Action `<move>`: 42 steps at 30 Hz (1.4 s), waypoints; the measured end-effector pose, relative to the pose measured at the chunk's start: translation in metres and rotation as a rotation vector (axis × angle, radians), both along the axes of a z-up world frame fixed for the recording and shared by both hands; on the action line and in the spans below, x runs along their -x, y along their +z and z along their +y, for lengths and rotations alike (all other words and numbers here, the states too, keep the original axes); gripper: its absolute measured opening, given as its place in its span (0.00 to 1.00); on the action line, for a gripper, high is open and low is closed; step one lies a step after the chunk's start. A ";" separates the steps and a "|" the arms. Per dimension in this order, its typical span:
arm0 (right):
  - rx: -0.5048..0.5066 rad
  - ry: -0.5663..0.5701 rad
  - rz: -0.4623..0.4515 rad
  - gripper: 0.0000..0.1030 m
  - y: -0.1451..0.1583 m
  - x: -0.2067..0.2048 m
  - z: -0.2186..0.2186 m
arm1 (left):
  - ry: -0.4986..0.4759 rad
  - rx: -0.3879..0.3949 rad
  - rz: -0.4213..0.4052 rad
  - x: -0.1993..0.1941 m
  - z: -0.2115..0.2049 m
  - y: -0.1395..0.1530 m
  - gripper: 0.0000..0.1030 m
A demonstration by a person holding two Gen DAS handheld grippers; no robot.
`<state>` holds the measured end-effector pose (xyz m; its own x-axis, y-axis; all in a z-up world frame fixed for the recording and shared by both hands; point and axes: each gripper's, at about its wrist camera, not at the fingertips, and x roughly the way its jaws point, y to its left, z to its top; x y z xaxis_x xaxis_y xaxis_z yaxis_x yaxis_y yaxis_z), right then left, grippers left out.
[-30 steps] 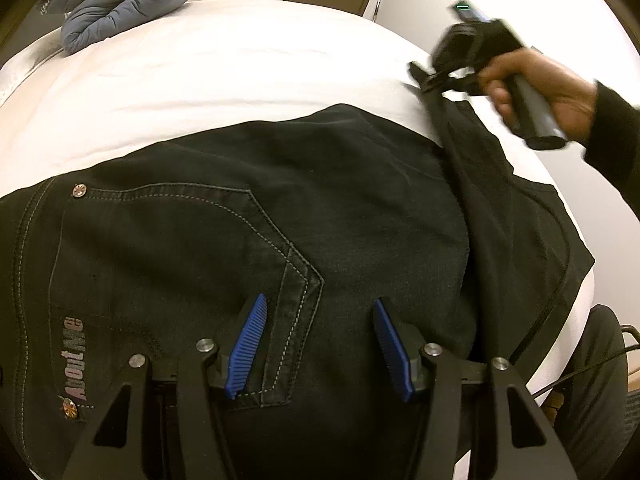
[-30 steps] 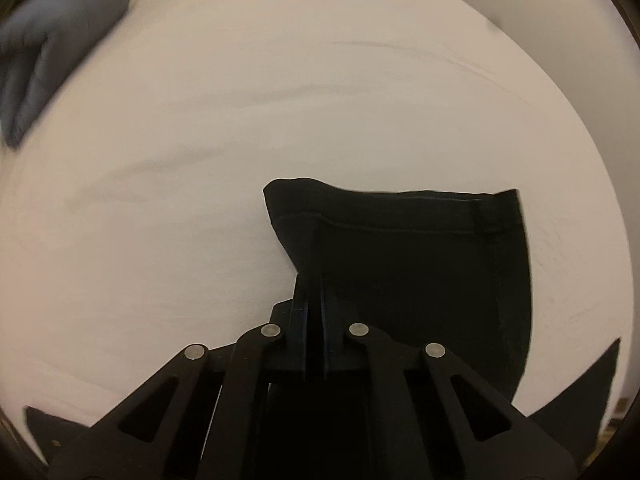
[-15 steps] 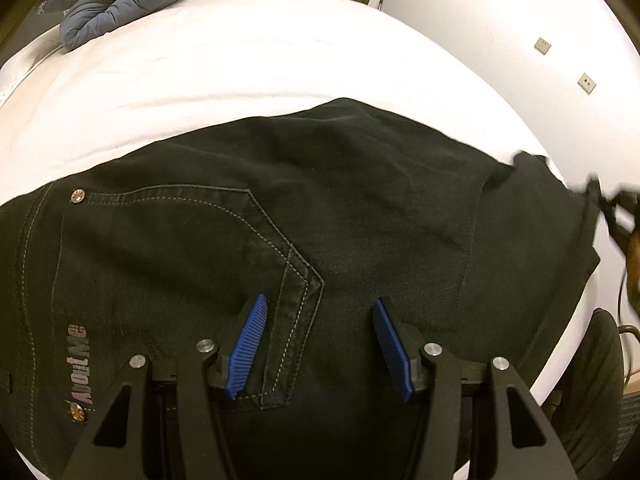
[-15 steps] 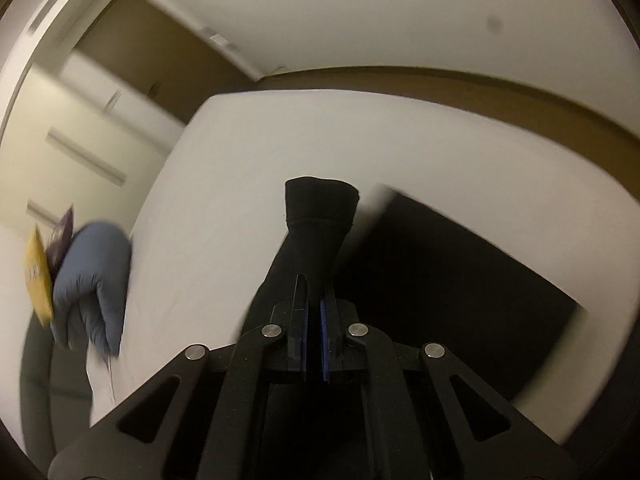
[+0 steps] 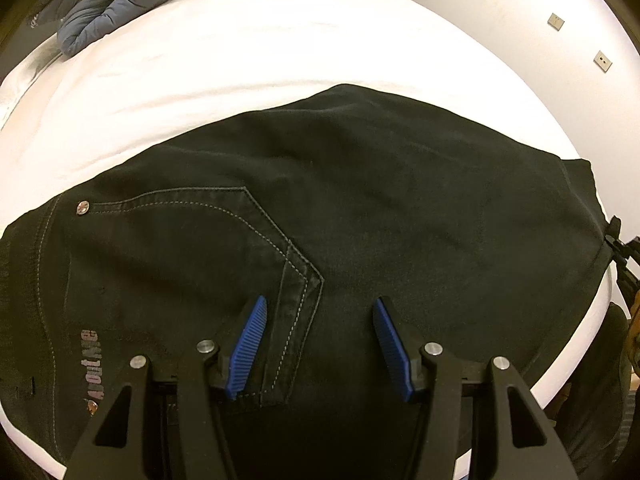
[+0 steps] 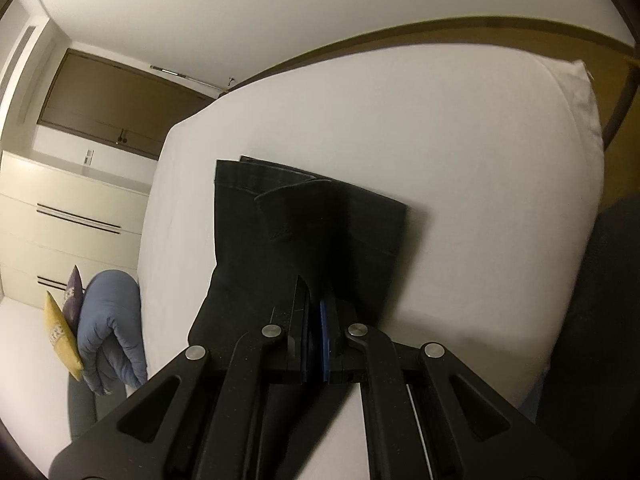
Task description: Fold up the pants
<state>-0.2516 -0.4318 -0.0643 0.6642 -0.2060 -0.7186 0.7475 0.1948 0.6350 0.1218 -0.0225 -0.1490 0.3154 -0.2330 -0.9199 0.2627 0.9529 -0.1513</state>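
Black jeans [image 5: 360,200] lie spread on the white bed [image 5: 320,40], back pocket and a grey logo toward me. My left gripper [image 5: 320,304] stands open just over the pocket's lower corner, its blue pads [image 5: 250,340] apart with only flat cloth beneath them. In the right wrist view my right gripper [image 6: 316,308] is shut on a fold of the jeans' leg [image 6: 280,220], whose hemmed end lies doubled on the sheet [image 6: 440,140] ahead of it. A sliver of the right gripper [image 5: 622,252] shows at the left wrist view's right edge, beside the jeans' edge.
A blue-grey quilt [image 5: 116,4] is bunched at the bed's far corner, also seen as the quilt [image 6: 112,320] beside two small cushions [image 6: 60,328]. Cream drawers [image 6: 60,216] and a brown door stand beyond. The bed edge drops off at right, next to something dark [image 6: 600,300].
The right gripper swung, rolling, from over the far bed to the jeans' right edge, carrying the leg end with it. The raised leg now lies flatter. The left gripper crept slightly, still open.
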 end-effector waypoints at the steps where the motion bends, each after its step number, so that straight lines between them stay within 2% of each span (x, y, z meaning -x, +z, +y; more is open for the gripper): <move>1: -0.001 0.002 0.000 0.03 -0.007 -0.007 0.016 | 0.001 0.000 -0.001 0.001 -0.001 0.001 0.56; 7: -0.054 0.000 -0.049 0.03 -0.018 -0.017 0.013 | 0.012 0.013 -0.010 0.005 -0.005 0.003 0.61; 10: -0.089 -0.022 -0.084 0.05 -0.014 -0.007 0.005 | 0.025 0.029 -0.016 0.007 -0.007 0.005 0.65; 13: -0.011 -0.046 -0.060 0.11 0.006 0.003 -0.004 | 0.036 0.040 -0.027 0.014 -0.010 0.011 0.66; 16: 0.121 -0.127 0.058 0.28 0.032 0.011 -0.007 | 0.042 0.052 -0.044 0.019 -0.015 0.017 0.66; 17: 0.138 -0.150 0.067 0.34 0.038 0.014 -0.007 | 0.044 0.059 -0.046 0.021 -0.016 0.018 0.66; 19: 0.163 -0.155 0.042 0.38 0.051 0.012 -0.006 | 0.039 0.076 -0.051 0.027 -0.024 0.022 0.67; 20: 0.172 -0.105 0.019 0.38 0.056 0.002 -0.003 | 0.035 0.083 -0.054 0.028 -0.027 0.022 0.69; 23: 0.162 0.144 -0.040 0.38 0.060 -0.053 0.017 | 0.021 0.098 -0.065 0.028 -0.044 0.022 0.69; 26: 0.047 0.415 -0.078 0.38 0.031 -0.119 0.040 | 0.027 0.114 -0.060 0.024 -0.054 0.016 0.69; 28: 0.018 0.443 -0.031 0.38 0.007 -0.137 0.041 | 0.037 0.113 -0.040 0.021 -0.049 0.008 0.69; 30: 0.011 0.426 0.028 0.18 -0.021 -0.144 0.026 | 0.048 0.124 -0.033 0.021 -0.047 0.005 0.69; 31: 0.009 0.406 0.020 0.00 -0.027 -0.144 0.016 | 0.051 0.130 -0.037 0.021 -0.046 0.005 0.69; 34: 0.063 0.230 0.007 0.00 -0.025 -0.129 -0.021 | 0.062 0.135 -0.044 0.022 -0.039 0.006 0.70; 36: 0.099 0.163 0.033 0.00 -0.009 -0.131 -0.032 | 0.078 0.136 -0.055 0.025 -0.034 0.008 0.70; 37: 0.135 0.165 0.070 0.08 0.002 -0.139 -0.028 | 0.086 0.142 -0.062 0.026 -0.032 0.009 0.70; 38: 0.162 0.200 0.078 0.08 0.012 -0.152 -0.021 | 0.091 0.151 -0.070 0.027 -0.032 0.011 0.70; 39: 0.155 0.283 0.033 0.08 0.020 -0.171 -0.008 | 0.095 0.157 -0.080 0.028 -0.031 0.013 0.71; 41: 0.111 0.492 -0.016 0.08 0.024 -0.215 0.024 | 0.102 0.160 -0.096 0.030 -0.033 0.017 0.73; 42: 0.095 0.622 0.011 0.08 0.021 -0.244 0.047 | 0.103 0.161 -0.102 0.030 -0.034 0.019 0.73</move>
